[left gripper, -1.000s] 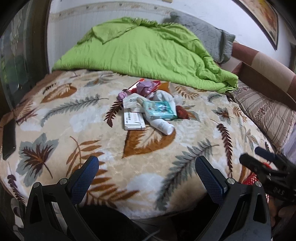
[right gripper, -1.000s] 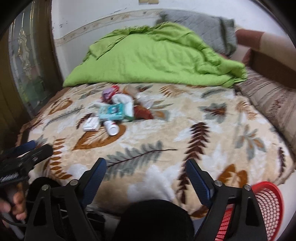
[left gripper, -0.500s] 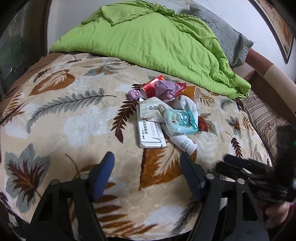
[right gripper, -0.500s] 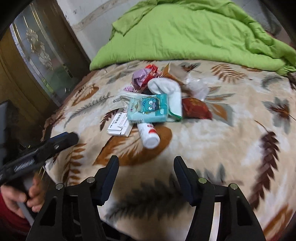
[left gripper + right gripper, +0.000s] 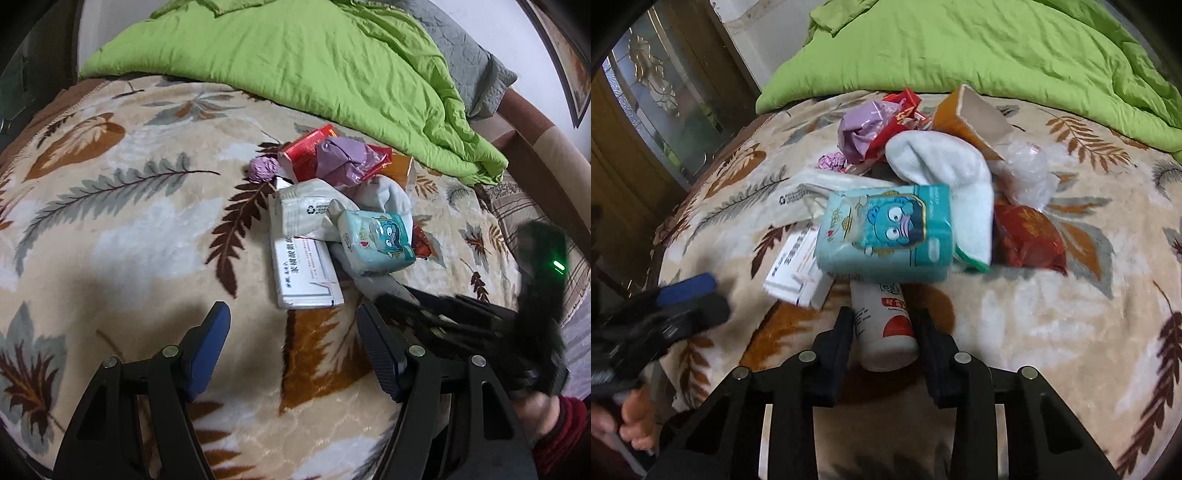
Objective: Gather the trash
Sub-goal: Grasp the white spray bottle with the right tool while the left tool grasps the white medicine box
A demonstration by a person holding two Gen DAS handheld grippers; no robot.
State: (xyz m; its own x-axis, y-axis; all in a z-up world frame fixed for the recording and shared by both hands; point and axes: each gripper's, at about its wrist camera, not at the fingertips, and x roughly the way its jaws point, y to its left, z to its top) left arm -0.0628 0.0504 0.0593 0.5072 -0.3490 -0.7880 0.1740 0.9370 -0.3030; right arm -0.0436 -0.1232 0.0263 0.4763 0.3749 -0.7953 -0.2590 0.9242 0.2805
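A heap of trash lies on the leaf-print blanket [image 5: 129,221]: a teal tissue pack [image 5: 886,232], a flat white box [image 5: 303,273], a white pouch [image 5: 306,210], purple wrapper [image 5: 343,162], red wrapper [image 5: 306,146], an orange carton [image 5: 964,118], a dark red packet [image 5: 1027,236] and a white sock [image 5: 945,170]. A white bottle [image 5: 884,332] pokes out from under the tissue pack. My right gripper [image 5: 884,314] is closing its jaws on that bottle, and both pads touch its sides. My left gripper [image 5: 293,343] hovers open just in front of the white box, with nothing between its fingers.
A green duvet [image 5: 314,55] and grey pillow [image 5: 476,70] fill the back of the bed. A striped cushion [image 5: 517,206] lies at the right. A glass-panelled door [image 5: 665,92] stands left of the bed. A hand in a red sleeve [image 5: 554,417] holds the right gripper.
Both grippers came forward and down to the heap. The left jaws narrowed partway. The right jaws drew in around the white bottle.
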